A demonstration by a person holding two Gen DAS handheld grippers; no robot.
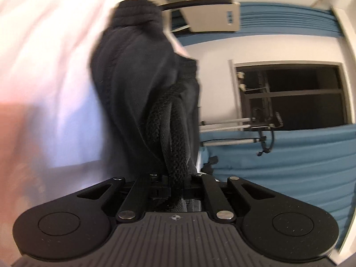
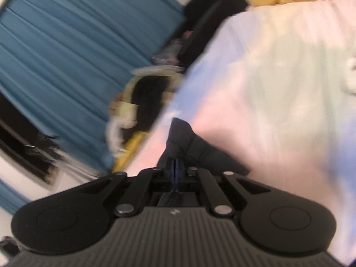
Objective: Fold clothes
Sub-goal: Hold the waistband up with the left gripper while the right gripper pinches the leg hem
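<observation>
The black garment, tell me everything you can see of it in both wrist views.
The black garment is soft, thick knit-like fabric with a ribbed band at its top end and a braided drawcord hanging along it. It lies bunched on pale pastel bedding. The left gripper is clamped on the cord; the right gripper pinches a dark corner.

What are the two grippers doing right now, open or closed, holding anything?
Left gripper: closed on the dark garment, pinched at its ribbed edge.
Right gripper: closed on a corner of the dark garment.
</observation>
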